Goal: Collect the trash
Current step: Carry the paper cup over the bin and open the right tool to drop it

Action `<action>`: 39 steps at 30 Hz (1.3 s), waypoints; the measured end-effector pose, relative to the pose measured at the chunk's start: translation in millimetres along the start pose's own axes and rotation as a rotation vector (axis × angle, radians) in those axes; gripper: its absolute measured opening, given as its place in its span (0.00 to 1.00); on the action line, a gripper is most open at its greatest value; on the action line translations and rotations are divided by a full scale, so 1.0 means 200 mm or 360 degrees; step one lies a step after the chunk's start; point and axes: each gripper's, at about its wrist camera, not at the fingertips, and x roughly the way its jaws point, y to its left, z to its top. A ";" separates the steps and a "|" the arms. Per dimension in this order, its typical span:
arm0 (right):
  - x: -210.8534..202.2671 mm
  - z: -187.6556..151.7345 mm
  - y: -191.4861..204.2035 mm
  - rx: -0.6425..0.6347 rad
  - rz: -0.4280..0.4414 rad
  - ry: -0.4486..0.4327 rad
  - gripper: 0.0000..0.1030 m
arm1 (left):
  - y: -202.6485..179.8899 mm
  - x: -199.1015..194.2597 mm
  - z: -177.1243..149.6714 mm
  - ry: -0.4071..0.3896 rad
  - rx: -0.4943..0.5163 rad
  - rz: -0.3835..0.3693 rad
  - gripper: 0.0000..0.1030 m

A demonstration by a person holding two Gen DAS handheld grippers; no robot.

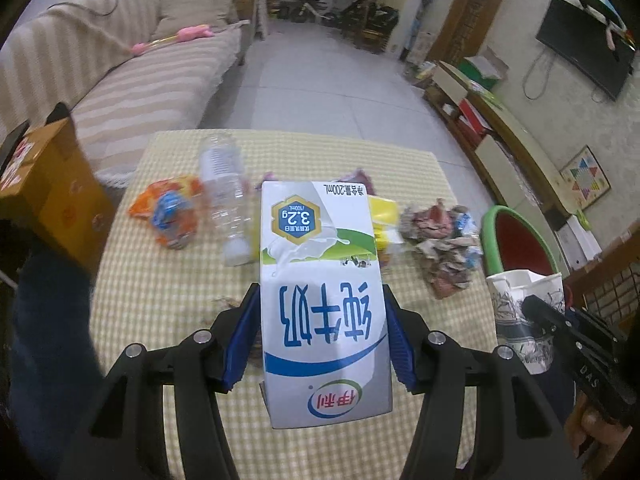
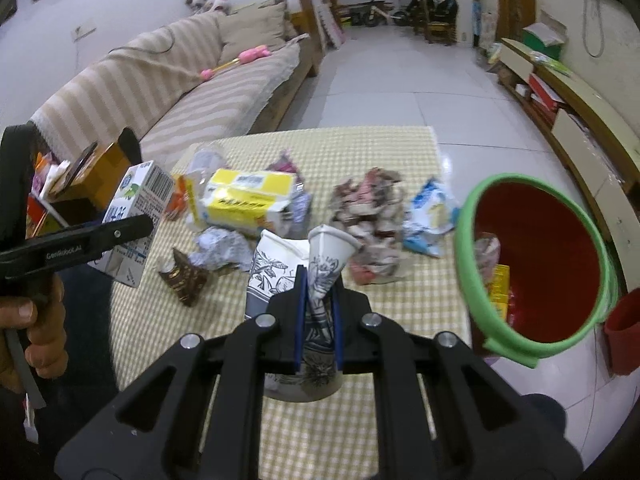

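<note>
Trash spread over the middle of the checked table (image 1: 168, 300): clear bottle (image 1: 222, 192), orange wrapper (image 1: 170, 210), yellow pack (image 2: 248, 200), crumpled paper heap (image 2: 370, 204). Milk carton (image 1: 324, 300) gripped in the left tongs (image 1: 320, 344), raised above the near edge. Crushed paper cup (image 2: 316, 280) pinched flat in the right tongs (image 2: 318, 320). Red bin (image 2: 536, 264) with green rim just off the right edge, some scraps already inside.

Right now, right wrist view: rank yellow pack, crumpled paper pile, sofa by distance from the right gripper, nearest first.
From the right gripper:
1. Crumpled paper pile, on the table just beyond it, slightly right.
2. Yellow pack, farther back on the table, to the left.
3. Sofa, off the table, far left.
</note>
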 end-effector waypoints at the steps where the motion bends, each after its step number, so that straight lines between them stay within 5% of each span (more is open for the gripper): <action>1: -0.01 0.00 -0.04 0.0015 -0.0015 -0.0011 0.11 | -0.04 0.01 0.01 0.0002 0.0018 -0.0015 0.53; 19: -0.20 0.06 -0.60 0.0302 -0.0237 -0.0152 0.11 | -0.71 0.09 0.13 0.0016 0.0322 -0.0270 0.53; 28: -0.20 0.06 -0.85 0.0438 -0.0301 -0.0175 0.11 | -1.02 0.16 0.17 0.0038 0.0464 -0.0473 0.53; 39: -0.15 0.04 -1.07 0.0545 -0.0327 -0.0169 0.11 | -1.28 0.32 0.20 0.0097 0.0596 -0.0563 0.53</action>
